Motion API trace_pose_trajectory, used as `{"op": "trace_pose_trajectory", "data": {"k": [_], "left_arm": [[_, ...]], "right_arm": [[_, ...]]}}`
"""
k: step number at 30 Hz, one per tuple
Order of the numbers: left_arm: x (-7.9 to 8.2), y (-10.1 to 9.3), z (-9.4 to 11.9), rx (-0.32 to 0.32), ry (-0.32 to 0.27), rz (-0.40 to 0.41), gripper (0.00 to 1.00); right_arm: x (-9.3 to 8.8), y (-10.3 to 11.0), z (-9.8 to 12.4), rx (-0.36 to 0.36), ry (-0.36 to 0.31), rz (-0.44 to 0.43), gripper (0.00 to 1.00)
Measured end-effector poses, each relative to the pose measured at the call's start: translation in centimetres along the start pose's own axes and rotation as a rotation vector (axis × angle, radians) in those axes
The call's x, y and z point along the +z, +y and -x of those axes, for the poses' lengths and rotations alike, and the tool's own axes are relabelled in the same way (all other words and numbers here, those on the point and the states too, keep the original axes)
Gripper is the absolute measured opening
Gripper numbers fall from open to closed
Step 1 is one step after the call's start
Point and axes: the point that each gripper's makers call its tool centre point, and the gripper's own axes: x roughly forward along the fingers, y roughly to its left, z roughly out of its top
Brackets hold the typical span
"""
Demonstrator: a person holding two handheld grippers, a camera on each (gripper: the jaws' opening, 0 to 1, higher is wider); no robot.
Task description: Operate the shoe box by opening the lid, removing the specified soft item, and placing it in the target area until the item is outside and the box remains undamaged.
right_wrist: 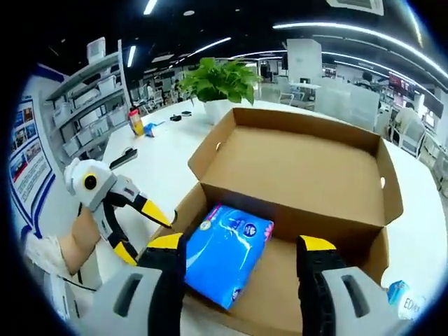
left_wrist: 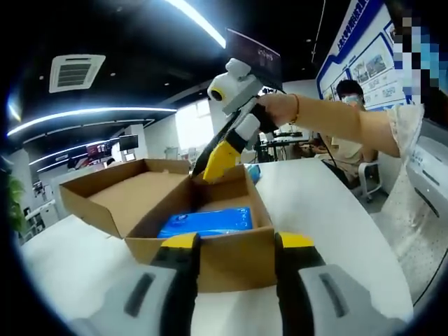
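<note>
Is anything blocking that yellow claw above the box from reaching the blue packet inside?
Nothing visible does. The box has its lid folded back, the blue packet lies uncovered on the floor of the box, and the right gripper hangs open just above it.

One cardboard shoe box (right_wrist: 301,168), lid open. One blue soft pack (right_wrist: 227,252) lay inside it. Two grippers were counted: left gripper (right_wrist: 140,231) and right gripper (left_wrist: 220,162). One potted plant (right_wrist: 218,84) and one small blue packet (right_wrist: 404,297) sat on the one white table (left_wrist: 315,210).
</note>
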Motion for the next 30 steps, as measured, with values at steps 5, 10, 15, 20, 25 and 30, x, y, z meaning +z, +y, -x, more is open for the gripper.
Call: {"op": "trace_pose_trajectory", "data": {"k": [5, 10, 15, 20, 25, 30], "left_arm": [[0.0, 0.1, 0.0, 0.0, 0.001, -0.001, 0.43], [0.0, 0.2, 0.1, 0.001, 0.003, -0.005, 0.43], [0.0, 0.4, 0.1, -0.002, 0.001, -0.006, 0.43], [0.0, 0.4, 0.1, -0.003, 0.002, -0.007, 0.43], [0.1, 0.5, 0.2, -0.004, 0.0, -0.006, 0.43], [0.1, 0.6, 0.2, -0.004, 0.0, -0.005, 0.43]], "right_arm": [[-0.3, 1.3, -1.1, 0.013, 0.032, 0.065, 0.66], [-0.8, 1.6, -2.0, 0.017, 0.056, 0.069, 0.68], [-2.4, 1.8, -3.2, -0.01, 0.109, 0.044, 0.73], [-3.5, 2.5, -4.3, -0.024, 0.152, 0.048, 0.76], [-3.9, 2.1, -5.1, -0.054, 0.176, 0.05, 0.77], [-4.6, 2.6, -5.8, -0.056, 0.213, 0.028, 0.78]]}}
